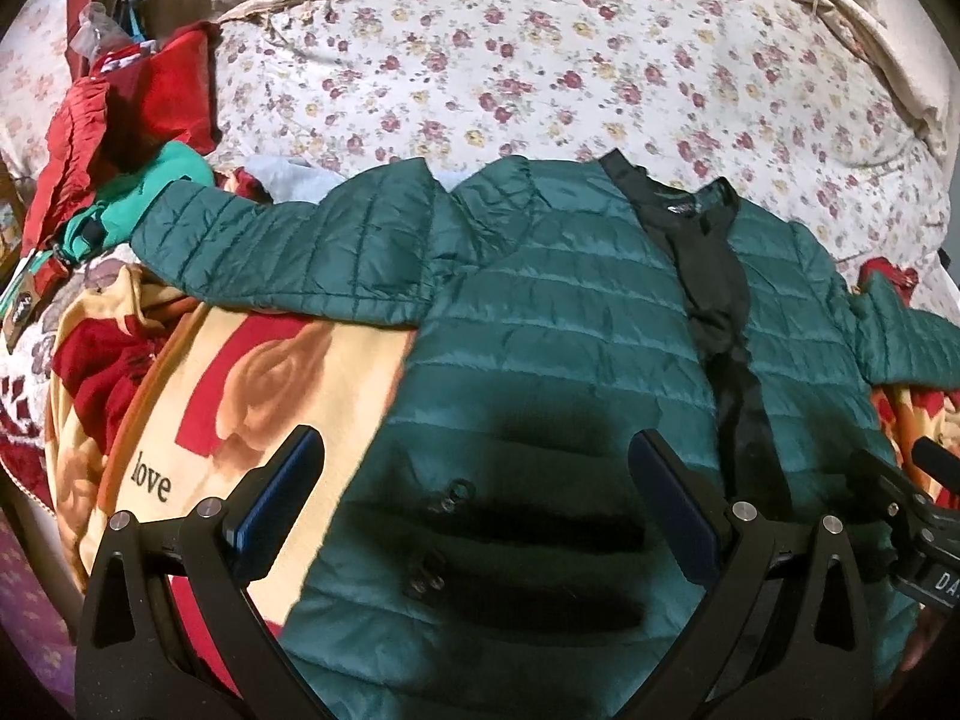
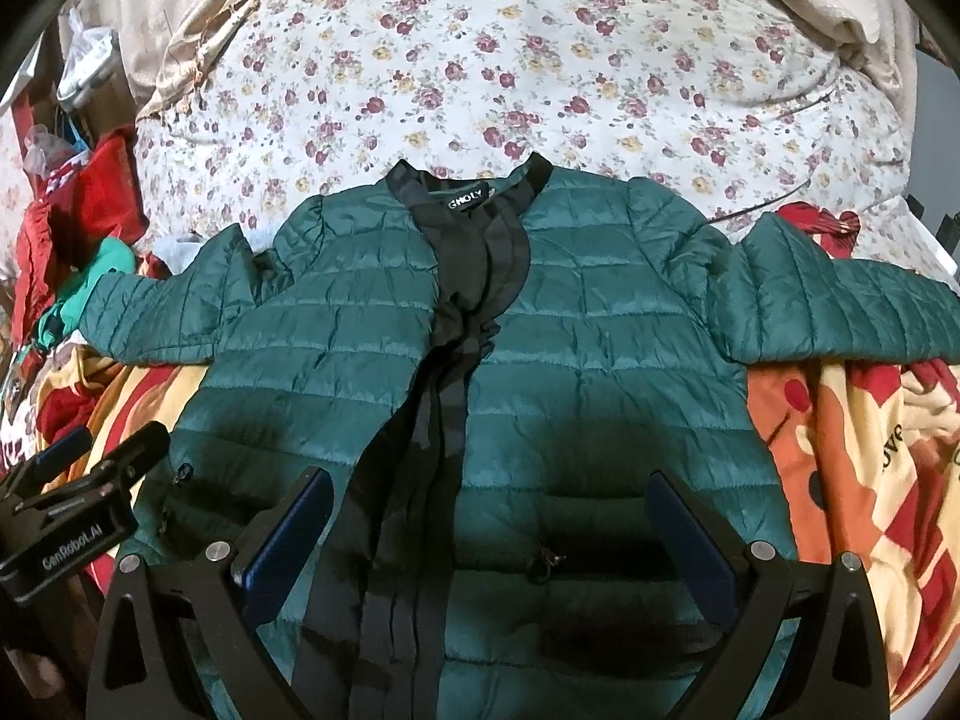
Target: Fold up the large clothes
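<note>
A dark green quilted jacket (image 1: 540, 312) lies flat and face up on the bed, both sleeves spread out sideways, its black front placket and collar showing. It also shows in the right wrist view (image 2: 600, 324). My left gripper (image 1: 477, 468) is open and empty, hovering above the jacket's lower left front near a pocket zip. My right gripper (image 2: 492, 516) is open and empty above the lower right front, beside the placket (image 2: 432, 420). The left gripper (image 2: 102, 450) also shows at the right wrist view's left edge.
A floral quilt (image 1: 570, 60) covers the bed behind the jacket. A yellow and red blanket with the word "love" (image 1: 240, 408) lies under it, also in the right wrist view (image 2: 852, 450). Red and teal clothes (image 1: 120, 138) are piled at the left.
</note>
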Demonstrator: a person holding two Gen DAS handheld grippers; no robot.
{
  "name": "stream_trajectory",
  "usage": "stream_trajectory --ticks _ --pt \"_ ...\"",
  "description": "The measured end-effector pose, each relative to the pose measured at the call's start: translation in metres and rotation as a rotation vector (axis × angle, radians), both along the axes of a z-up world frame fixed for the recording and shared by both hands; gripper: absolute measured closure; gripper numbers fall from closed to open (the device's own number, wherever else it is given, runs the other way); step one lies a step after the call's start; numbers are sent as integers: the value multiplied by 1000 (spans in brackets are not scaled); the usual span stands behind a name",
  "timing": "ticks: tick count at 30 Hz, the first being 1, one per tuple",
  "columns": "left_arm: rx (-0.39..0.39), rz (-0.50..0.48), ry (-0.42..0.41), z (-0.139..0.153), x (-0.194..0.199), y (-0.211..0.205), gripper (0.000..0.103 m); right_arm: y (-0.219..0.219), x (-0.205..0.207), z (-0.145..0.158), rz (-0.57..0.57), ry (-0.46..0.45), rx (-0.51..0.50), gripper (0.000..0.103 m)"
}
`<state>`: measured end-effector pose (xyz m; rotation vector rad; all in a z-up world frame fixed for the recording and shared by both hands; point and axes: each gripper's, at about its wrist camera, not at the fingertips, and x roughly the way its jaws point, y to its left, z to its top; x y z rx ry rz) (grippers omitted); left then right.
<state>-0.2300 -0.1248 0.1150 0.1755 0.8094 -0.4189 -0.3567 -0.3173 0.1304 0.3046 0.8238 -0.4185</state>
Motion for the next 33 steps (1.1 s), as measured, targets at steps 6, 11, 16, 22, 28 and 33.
stream_trajectory --ticks 6,11,16,22,28,33 --pt "5 22 -3 -2 14 2 1 -2 14 -2 11 -1 12 0" --pt "13 31 -3 -6 23 1 1 -3 23 -6 33 -22 46 0" --pt "21 45 0 -10 35 1 1 1 36 -12 51 14 37 0" --pt "31 56 4 -15 50 -1 1 0 54 -20 61 63 48 0" --pt "39 73 0 -19 66 0 1 -6 72 -25 61 81 58 0" --pt "60 120 -18 -19 92 9 1 -5 88 -27 83 95 46 0"
